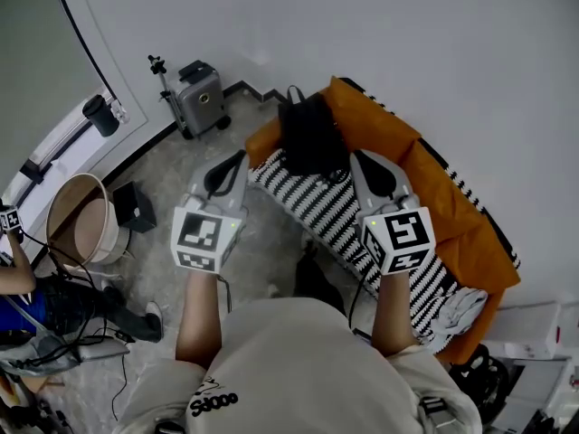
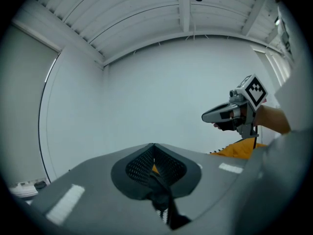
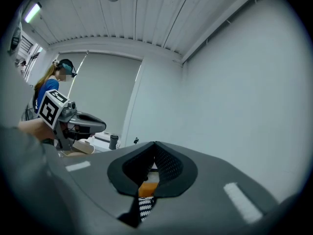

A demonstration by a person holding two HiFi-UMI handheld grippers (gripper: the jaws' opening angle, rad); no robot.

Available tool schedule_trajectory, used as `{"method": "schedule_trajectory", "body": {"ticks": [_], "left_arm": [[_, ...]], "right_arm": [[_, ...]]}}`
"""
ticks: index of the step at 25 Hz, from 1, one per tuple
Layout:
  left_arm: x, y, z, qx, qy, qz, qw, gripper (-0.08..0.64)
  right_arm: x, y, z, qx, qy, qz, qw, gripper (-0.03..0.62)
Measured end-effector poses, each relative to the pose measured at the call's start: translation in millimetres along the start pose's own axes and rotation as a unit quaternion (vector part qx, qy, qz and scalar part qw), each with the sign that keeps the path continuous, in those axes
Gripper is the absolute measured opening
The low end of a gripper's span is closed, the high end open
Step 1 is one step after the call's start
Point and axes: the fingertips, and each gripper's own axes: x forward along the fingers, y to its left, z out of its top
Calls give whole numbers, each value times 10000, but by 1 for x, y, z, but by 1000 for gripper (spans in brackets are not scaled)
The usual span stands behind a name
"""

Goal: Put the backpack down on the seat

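Note:
A black backpack [image 1: 310, 134] stands upright at the far end of the sofa's black-and-white striped seat [image 1: 317, 208], against the orange armrest [image 1: 362, 116]. My left gripper [image 1: 241, 157] is held to its left and my right gripper [image 1: 355, 156] to its right, both at about its height and a little apart from it. In the left gripper view the jaws [image 2: 153, 145] are shut tip to tip, and a dark strip and some orange show through the slit below. The right gripper's jaws [image 3: 155, 143] are shut too, with orange and stripes behind them. Nothing is visibly pinched.
A grey wheeled suitcase [image 1: 201, 98] stands by the wall. A round wooden bin [image 1: 80, 220] and a black box [image 1: 134, 206] are on the floor at the left, with cables and a person in blue [image 1: 23, 301]. A white cloth [image 1: 457, 310] lies on the sofa's near end.

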Motion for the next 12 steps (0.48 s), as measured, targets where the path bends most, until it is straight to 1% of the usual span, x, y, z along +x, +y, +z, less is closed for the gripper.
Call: {"method": "schedule_trajectory", "body": {"ticks": [4, 10, 12], "left_arm": [[-2, -11, 11, 105, -66, -103, 9999, 11], [14, 14, 8, 56, 49, -223, 9997, 11], [13, 14, 7, 59, 57, -247, 9997, 11]], "right_arm": [[-6, -1, 2, -57, -7, -26, 10000, 2], [25, 4, 10, -155, 156, -35, 9998, 2], [26, 6, 10, -176, 162, -32, 9997, 2]]}}
